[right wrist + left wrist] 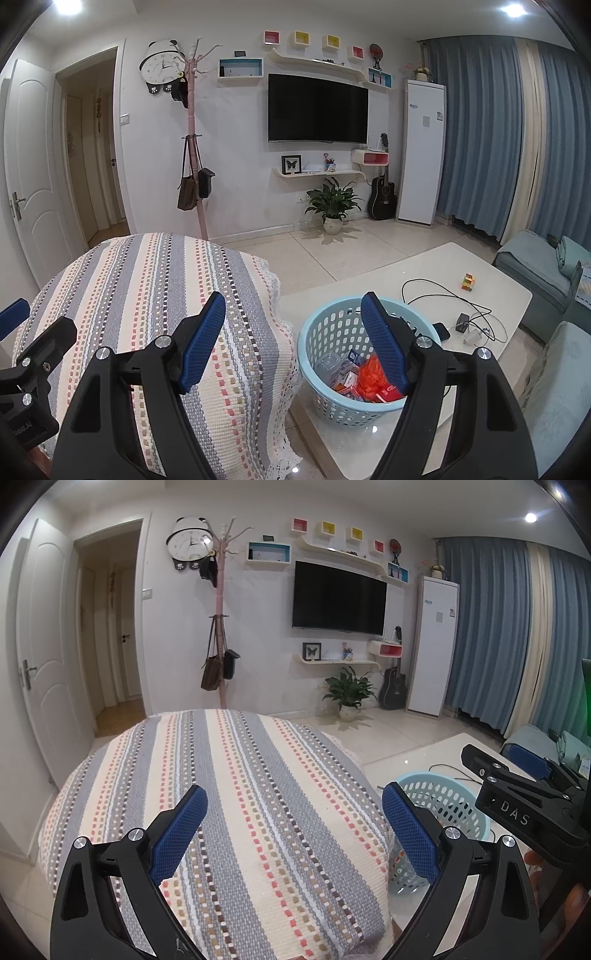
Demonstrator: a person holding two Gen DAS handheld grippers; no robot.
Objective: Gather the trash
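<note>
A light blue perforated basket (332, 332) stands on the white low table (424, 273) and holds trash: an orange bag (371, 378), a clear plastic bottle (327, 363), and small boxes. The basket also shows in the left wrist view (443, 797). My right gripper (293, 343) is open and empty, above the gap between the basket and a striped cloth-covered seat (147, 295). My left gripper (293, 834) is open and empty over the same striped cloth (240, 794). The right gripper shows at the right edge of the left wrist view (517, 775).
On the table lie a black cable (443, 291), a charger and phone (461, 323), and a small colourful cube (468, 282). A blue-grey sofa (535, 266) stands at the right. A potted plant (332, 206), a guitar (382, 197) and a coat rack (194, 147) stand by the far wall.
</note>
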